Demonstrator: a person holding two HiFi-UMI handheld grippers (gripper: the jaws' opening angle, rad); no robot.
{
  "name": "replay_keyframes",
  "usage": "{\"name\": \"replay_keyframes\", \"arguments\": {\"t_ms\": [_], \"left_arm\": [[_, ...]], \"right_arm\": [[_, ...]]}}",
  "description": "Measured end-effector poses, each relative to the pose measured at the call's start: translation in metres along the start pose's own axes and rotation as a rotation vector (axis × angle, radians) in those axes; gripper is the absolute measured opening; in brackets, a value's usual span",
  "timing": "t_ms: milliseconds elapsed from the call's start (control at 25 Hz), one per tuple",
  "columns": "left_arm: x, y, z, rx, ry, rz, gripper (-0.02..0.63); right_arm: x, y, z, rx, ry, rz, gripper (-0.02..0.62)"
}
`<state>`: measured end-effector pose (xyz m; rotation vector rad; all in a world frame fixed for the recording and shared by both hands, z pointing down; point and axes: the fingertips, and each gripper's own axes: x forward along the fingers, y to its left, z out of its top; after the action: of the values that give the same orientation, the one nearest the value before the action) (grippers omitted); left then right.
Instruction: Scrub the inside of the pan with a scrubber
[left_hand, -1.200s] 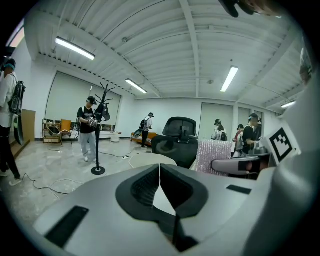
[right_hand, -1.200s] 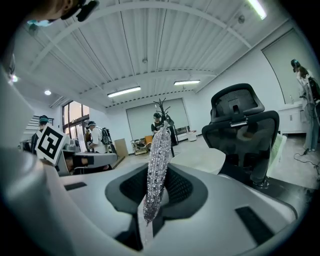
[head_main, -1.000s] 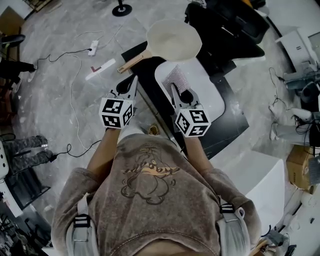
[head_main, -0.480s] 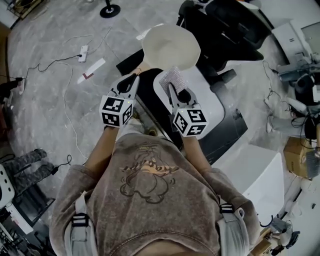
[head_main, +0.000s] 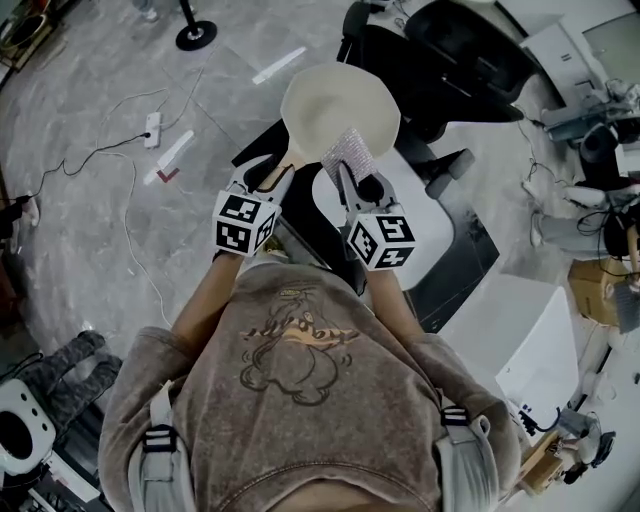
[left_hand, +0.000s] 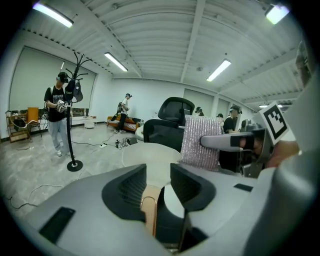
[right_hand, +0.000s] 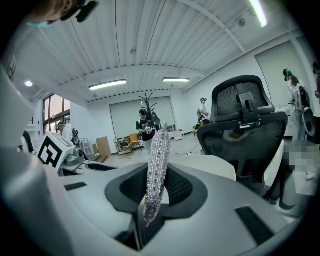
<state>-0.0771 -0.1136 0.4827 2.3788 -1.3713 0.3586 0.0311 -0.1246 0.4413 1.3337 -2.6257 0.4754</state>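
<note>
1. The cream pan (head_main: 338, 100) lies at the far end of the worktop (head_main: 425, 215), just ahead of both grippers, with its wooden handle (left_hand: 148, 210) pointing back toward the person
2. The left gripper (left_hand: 158, 182) has just been opening its jaws. They stand spread with the handle between them and pinch nothing. To my eye it should slide a little further along and close squarely on the wood, so the pan can't swivel once rubbing starts
3. The right gripper (right_hand: 156, 192) has its jaws clamped on the silvery scrubber (right_hand: 156, 165), which stands up edge-on beside the pan's near rim
4. Once the handle is firm, I'd tip the scrubber's broad face down into the bowl and work in small circles with modest pressure. Push too hard and that thin pad looks likely to fold or slip out of the jaws
</note>
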Motion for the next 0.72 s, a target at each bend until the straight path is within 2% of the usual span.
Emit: {"name": "replay_keyframes", "arguments": {"t_ms": [280, 480, 720], "left_arm": [[0.027, 0.006, -0.016, 0.025, 0.138, -0.08, 0.306], [0.048, 0.008, -0.041, 0.067, 0.263, -0.091, 0.319], [0.062, 0.014, -0.066, 0.109, 0.349, -0.075, 0.319]], "right_arm": [[0.012, -0.002, 0.006, 0.02, 0.0, -0.028, 0.084], [0.012, -0.017, 0.009, 0.026, 0.0, -0.044, 0.084], [0.008, -0.036, 0.011, 0.038, -0.015, -0.063, 0.084]]}}
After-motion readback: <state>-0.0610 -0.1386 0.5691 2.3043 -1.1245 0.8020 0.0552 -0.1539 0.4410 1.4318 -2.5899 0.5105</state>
